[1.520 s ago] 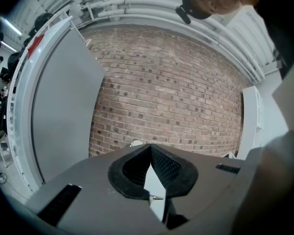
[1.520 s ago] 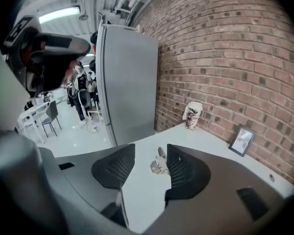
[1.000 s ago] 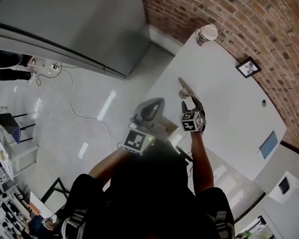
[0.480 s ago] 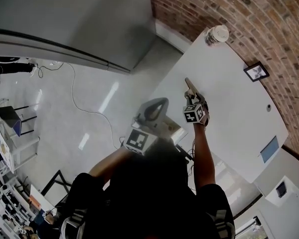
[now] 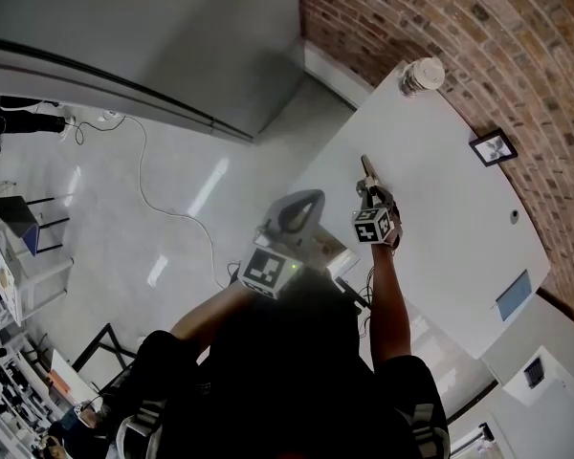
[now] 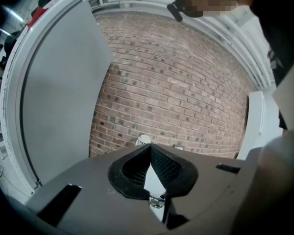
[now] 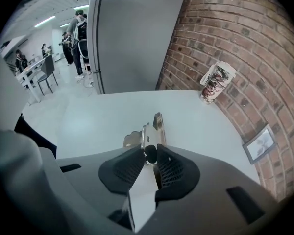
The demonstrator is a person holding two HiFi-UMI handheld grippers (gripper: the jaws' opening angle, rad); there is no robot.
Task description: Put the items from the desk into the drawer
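My right gripper's (image 7: 149, 153) jaws have just been closing and now pinch the metal tool (image 7: 158, 123), which lies on the counter (image 7: 98, 116); lifting it looks next. My left gripper (image 6: 150, 148) is pressed together, empty.

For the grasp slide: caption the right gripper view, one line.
Right hand-held gripper, jaws just closed onto a metal tool lying on the white desk; paper cup beside the brick wall.
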